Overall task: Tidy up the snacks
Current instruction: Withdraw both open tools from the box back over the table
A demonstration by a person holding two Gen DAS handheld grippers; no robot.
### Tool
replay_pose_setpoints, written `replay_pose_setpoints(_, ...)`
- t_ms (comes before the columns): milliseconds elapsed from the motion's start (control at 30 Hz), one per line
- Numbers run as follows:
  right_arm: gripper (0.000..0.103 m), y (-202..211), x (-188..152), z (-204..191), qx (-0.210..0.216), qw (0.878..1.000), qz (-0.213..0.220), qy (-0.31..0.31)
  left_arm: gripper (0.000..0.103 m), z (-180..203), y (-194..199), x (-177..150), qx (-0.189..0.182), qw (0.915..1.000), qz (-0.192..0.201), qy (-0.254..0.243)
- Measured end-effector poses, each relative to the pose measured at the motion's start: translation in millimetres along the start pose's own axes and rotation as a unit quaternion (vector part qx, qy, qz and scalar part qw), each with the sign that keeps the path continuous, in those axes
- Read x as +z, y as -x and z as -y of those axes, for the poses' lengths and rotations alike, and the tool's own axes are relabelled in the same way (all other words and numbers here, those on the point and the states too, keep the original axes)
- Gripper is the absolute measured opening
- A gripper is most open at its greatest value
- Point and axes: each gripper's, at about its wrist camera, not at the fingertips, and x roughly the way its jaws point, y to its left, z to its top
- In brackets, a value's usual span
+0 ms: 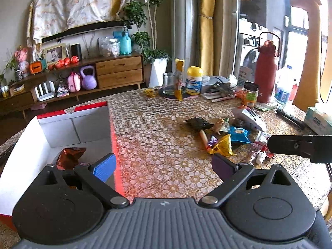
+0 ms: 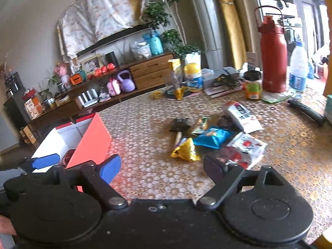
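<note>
**Both jaws spread wide over the table, nothing held**

Jaws on the left gripper (image 1: 164,166) stand wide apart and hold nothing; its blue finger hangs over the white box (image 1: 25,145), the dark one over the patterned table (image 1: 155,124). The right gripper (image 2: 161,166) is spread the same way and also holds nothing, just short of the snack pile.

Inside the box lies one orange-brown packet (image 1: 71,155), its lower end hidden behind the left gripper's body. From the right wrist view the box's red wall (image 2: 91,143) hides nearly all of it.

The other snacks lie loose in a cluster mid-table: a yellow packet (image 2: 185,151), a blue packet (image 2: 213,137), a red-and-white packet (image 2: 247,147) partly cut off by the dark finger, and a long white packet (image 2: 241,118) whose long axis slants from far left to near right. A thin stick snack (image 1: 203,138) points roughly away from the camera. Print on all of them is too blurred to read.
</note>
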Motion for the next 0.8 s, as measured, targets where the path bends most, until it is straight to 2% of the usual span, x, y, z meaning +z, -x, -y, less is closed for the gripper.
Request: replay_pose_setpoints(800,0.090,4,-17,72,-0.080,0.995,0.001,-0.053,0.099,64,-36,4,-0.042,0.9977,-0.009,-0.053)
